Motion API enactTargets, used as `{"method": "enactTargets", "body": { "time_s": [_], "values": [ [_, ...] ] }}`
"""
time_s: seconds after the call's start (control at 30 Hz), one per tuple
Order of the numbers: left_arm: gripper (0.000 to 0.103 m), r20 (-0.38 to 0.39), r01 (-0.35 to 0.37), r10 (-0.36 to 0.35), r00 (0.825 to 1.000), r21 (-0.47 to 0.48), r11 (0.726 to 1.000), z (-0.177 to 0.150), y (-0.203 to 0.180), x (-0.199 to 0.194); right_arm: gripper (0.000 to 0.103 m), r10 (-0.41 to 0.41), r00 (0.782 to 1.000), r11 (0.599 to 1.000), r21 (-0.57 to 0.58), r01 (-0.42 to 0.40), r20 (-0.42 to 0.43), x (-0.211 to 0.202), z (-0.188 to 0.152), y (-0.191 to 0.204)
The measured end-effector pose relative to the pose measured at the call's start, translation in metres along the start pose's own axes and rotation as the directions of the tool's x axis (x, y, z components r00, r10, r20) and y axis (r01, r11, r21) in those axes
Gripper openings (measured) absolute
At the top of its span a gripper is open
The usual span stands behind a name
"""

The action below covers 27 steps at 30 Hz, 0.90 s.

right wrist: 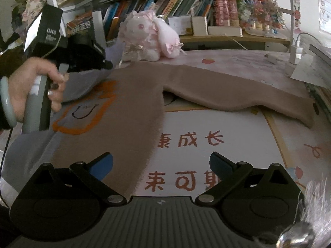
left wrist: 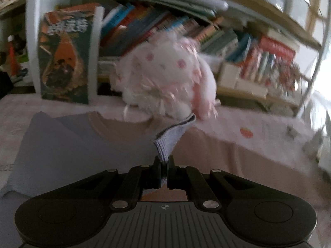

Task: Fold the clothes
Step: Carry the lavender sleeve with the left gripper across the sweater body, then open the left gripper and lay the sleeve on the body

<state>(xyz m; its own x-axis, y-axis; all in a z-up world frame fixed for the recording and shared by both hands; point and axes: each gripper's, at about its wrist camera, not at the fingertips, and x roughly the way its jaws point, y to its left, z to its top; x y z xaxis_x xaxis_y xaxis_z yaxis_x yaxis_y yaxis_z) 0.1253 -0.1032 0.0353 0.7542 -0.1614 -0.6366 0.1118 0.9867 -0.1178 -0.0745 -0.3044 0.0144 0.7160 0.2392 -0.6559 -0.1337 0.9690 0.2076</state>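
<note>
A brown sweater with an orange outline drawing lies flat on the pink table mat, its right sleeve stretched out to the right. Its left sleeve is grey-lilac and folded across the body. My left gripper is shut on the ribbed cuff of that sleeve and holds it above the sweater; it also shows in the right wrist view, held by a hand. My right gripper is open and empty, low over the sweater's lower right edge.
A pink and white plush rabbit sits at the table's back edge, just beyond the collar. Behind it are shelves of books. A white charger and papers lie at the right.
</note>
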Motion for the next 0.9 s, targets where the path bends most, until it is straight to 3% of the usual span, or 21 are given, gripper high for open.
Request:
{"method": "enactTargets", "body": {
  "time_s": [0.17,0.27,0.37,0.43,0.5,0.57,0.73,0.9],
  "values": [
    [0.003,-0.037,-0.004,0.008,0.999,0.110,0.994,-0.013,-0.010,0.006,0.101,-0.013,1.000,1.000,0.009,0.013,0.003,-0.003,-0.001,-0.003],
    [0.009,-0.077,0.007,0.004,0.997,0.154,0.988,-0.017,-0.014,0.009,0.101,-0.014,1.000,1.000,0.016,0.014,0.000,-0.003,-0.002,-0.003],
    [0.033,-0.083,0.047,-0.031,0.996,0.197,0.979,-0.021,-0.020,0.003,0.101,-0.006,1.000,1.000,0.016,0.006,-0.005,-0.002,-0.002,-0.001],
    [0.066,-0.041,0.067,-0.059,0.997,0.231,0.971,-0.024,-0.022,-0.012,0.101,0.003,1.000,1.000,0.016,-0.003,-0.010,0.000,-0.001,0.001],
    [0.075,0.022,0.079,-0.088,0.996,0.267,0.960,-0.026,-0.021,-0.033,0.101,0.015,1.000,1.000,0.015,-0.015,-0.018,0.003,-0.001,0.004],
    [0.076,0.063,0.074,-0.097,0.993,0.290,0.954,-0.028,-0.008,-0.055,0.101,0.031,0.999,0.999,0.008,-0.031,-0.025,0.007,0.001,0.009],
    [0.076,0.081,-0.088,0.071,0.994,0.219,0.972,-0.045,0.050,-0.096,0.101,0.041,0.999,0.999,-0.006,-0.041,-0.034,0.014,0.002,0.023],
    [0.076,0.060,-0.267,0.261,0.964,0.150,0.952,-0.064,0.117,-0.121,0.100,0.001,0.999,1.000,-0.003,-0.001,-0.045,0.020,0.003,0.033]
  ]
}}
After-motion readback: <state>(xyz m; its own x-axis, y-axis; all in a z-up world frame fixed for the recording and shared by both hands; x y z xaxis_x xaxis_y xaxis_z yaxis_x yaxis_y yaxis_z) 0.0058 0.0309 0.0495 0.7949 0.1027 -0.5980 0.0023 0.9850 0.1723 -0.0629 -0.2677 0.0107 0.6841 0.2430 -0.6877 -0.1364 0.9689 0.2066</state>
